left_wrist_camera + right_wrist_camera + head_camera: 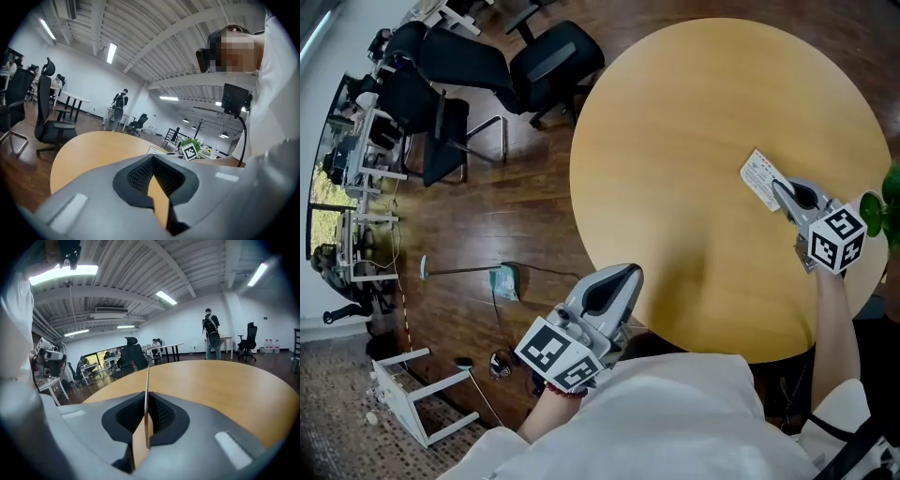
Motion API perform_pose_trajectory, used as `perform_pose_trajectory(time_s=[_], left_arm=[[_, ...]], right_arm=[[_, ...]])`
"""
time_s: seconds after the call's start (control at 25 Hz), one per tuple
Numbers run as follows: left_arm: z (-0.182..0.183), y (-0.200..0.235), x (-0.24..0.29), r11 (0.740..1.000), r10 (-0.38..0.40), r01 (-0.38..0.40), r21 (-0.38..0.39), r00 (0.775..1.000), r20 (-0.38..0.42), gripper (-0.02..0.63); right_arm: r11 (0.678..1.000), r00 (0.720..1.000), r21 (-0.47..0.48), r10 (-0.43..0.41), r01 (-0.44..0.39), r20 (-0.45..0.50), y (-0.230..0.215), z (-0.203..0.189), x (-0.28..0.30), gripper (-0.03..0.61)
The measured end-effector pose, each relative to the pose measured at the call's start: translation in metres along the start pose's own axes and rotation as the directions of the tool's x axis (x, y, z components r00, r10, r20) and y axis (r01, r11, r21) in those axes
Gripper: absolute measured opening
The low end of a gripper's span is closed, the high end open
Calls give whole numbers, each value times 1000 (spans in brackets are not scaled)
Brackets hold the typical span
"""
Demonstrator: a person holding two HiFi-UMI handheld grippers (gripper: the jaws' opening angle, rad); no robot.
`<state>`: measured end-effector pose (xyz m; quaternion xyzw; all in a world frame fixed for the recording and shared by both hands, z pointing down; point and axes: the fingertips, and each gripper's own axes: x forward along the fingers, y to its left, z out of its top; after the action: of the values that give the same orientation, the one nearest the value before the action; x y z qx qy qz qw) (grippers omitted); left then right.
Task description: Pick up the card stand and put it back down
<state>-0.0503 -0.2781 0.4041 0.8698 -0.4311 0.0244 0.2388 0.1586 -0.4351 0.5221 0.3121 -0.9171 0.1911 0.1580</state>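
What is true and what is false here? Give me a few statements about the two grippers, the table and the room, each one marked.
1. The right gripper is clamped on the card stand. True.
2. The left gripper holds a second card. False: its jaws are together with nothing between them.
3. The table is square. False: it is a round wooden table.
4. A green plant shows at the table's right side. True.
5. The office chairs beyond the table are white. False: they are black, on a dark wooden floor.
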Motion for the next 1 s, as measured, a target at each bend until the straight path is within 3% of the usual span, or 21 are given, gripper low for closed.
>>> perform_pose_trajectory(time_s=[0.24,0.4,0.64,0.8,1.0], left_arm=[[5,-15,-31,997,-67,65,34,996,51,0],[6,-43,-70,985,-159,153,79,985,70,0],[26,-79,-120,940,-301,272,206,946,124,0],[0,-98,-161,921,-361,338,194,927,97,0],[-27,-136,-203,882,-460,448,150,886,56,0]], right_arm=[[999,994,50,7,-12,108,86,37,-61,20],[998,987,66,13,-24,161,163,56,-116,21],[994,965,-10,-100,105,241,256,67,-176,21],[986,944,-11,-154,165,293,329,57,-205,20],[979,933,7,-197,205,302,409,43,-241,21]])
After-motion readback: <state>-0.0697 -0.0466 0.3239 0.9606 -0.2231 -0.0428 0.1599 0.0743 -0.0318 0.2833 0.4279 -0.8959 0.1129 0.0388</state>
